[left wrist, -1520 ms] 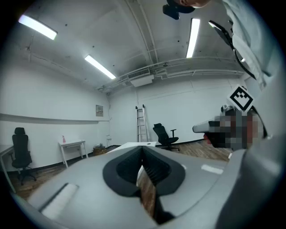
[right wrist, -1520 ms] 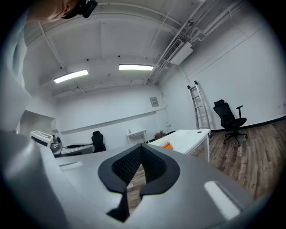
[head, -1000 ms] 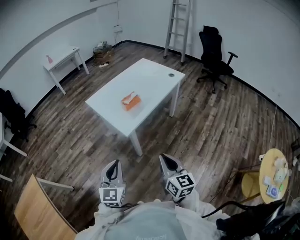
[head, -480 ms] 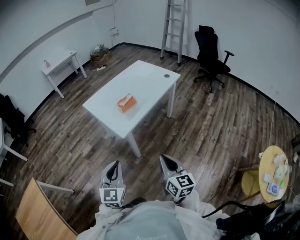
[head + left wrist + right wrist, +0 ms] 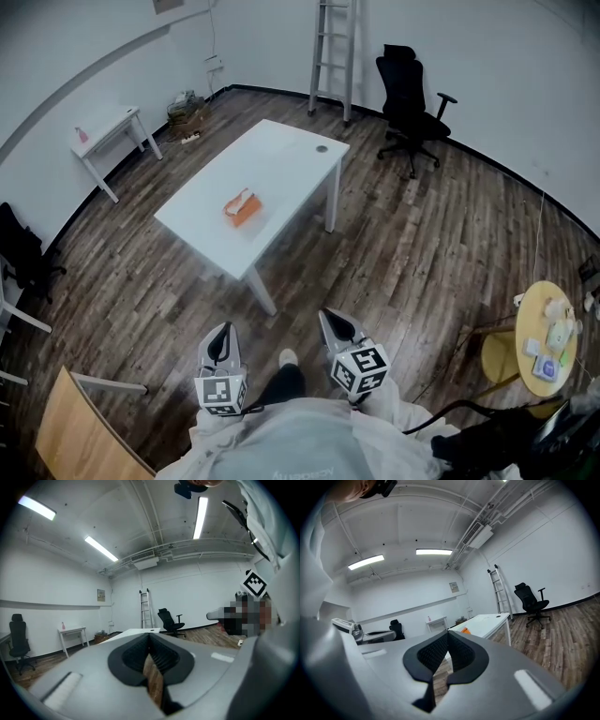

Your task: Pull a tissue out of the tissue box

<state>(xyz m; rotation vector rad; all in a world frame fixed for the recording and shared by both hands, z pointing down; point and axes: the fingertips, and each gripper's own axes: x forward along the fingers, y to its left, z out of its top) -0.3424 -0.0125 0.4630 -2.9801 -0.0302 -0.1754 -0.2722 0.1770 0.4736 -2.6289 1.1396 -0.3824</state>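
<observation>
Left hand-held gripper (image 5: 223,332) and right hand-held gripper (image 5: 331,322) (both closed, empty) hang well apart from the tissue box (image 5: 241,207).

From the head view the tissue box (image 5: 241,207) on the bench (image 5: 281,159) is too small for its top opening to be made out. In the right gripper view only an orange sliver of it shows past the right claw (image 5: 446,632) — in the left gripper view the left claw (image 5: 149,637) covers all but the bench's far end.
</observation>
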